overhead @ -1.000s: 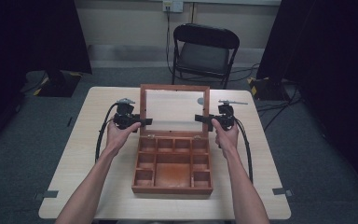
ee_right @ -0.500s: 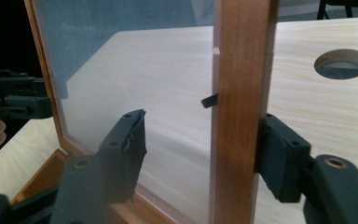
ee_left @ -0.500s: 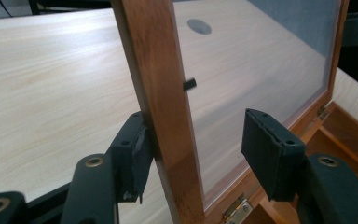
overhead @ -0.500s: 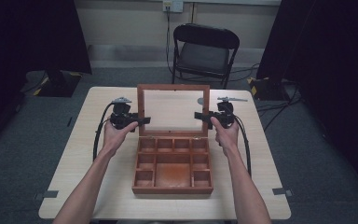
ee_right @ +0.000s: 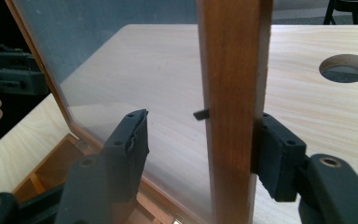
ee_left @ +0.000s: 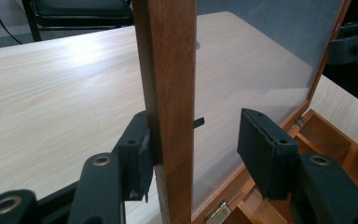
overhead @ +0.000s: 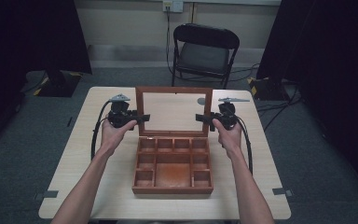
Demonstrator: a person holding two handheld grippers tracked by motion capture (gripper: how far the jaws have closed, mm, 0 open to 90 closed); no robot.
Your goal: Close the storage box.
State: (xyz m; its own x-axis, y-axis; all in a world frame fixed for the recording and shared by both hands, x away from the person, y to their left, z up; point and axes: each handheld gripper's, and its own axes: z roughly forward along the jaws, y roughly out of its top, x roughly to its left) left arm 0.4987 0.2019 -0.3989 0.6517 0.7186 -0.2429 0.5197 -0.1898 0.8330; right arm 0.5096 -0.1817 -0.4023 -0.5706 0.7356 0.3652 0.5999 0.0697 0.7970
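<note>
Table (overhead: pixel 98 186): pale wood top with a round hole (ee_right: pixel 346 68) near its far edge, behind the box.
Box (overhead: pixel 173 164): brown wooden case in the middle of the table, its base divided into small compartments around one larger central bay.
Lid (overhead: pixel 174 111): glazed wooden frame, hinged at the back of the box and standing near upright, about square to the base.
Left gripper (overhead: pixel 140 118): at the lid's left frame bar (ee_left: pixel 168 107); jaws straddle the bar and have just been closing. The outer pad (ee_left: pixel 142 154) lies against the wood; the inner pad (ee_left: pixel 261 154) stands off from the glass, so the jaws are apart, not clamped.
Right gripper (overhead: pixel 202 117): at the lid's right frame bar (ee_right: pixel 233 107); the outer pad (ee_right: pixel 275 154) seems to touch the wood, the inner pad (ee_right: pixel 130 144) is clear of the glass, so these jaws also stand apart. They have closed a little.
</note>
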